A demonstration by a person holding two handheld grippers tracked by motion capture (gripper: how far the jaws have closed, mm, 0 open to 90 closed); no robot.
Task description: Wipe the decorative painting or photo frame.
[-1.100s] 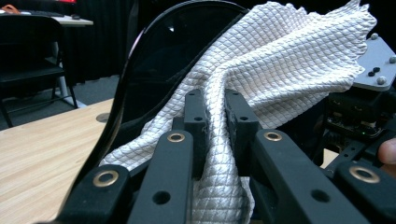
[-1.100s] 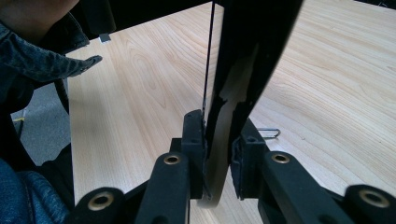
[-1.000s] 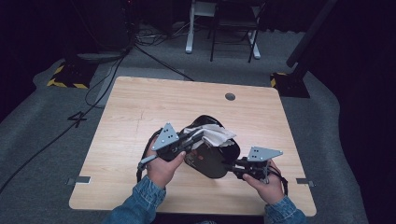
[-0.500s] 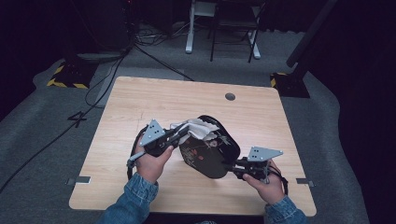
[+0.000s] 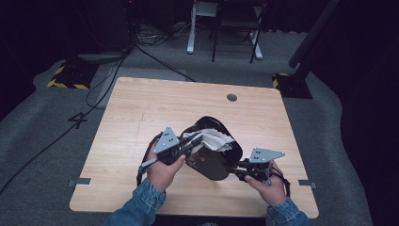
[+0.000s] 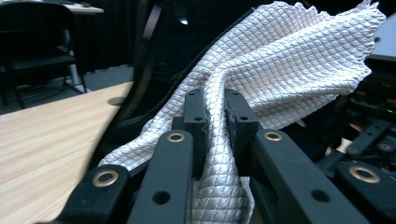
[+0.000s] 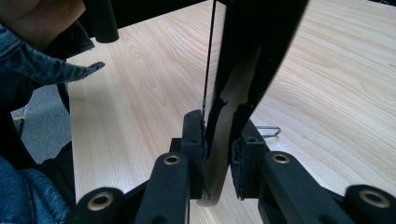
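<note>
White cloth bunched against black bag, chair beyond table

overhead facing table, fingers' cameras close-up

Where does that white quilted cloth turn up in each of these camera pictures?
High view: the white cloth lies at the table's middle, spilling from the black bag, beside the left tool.
Left gripper view: it covers the centre and upper right, pinched between the tool's jaws.
Right gripper view: not in this picture; the right tool clamps the bag's edge here.
Shared landmark: the light wooden table.
</note>
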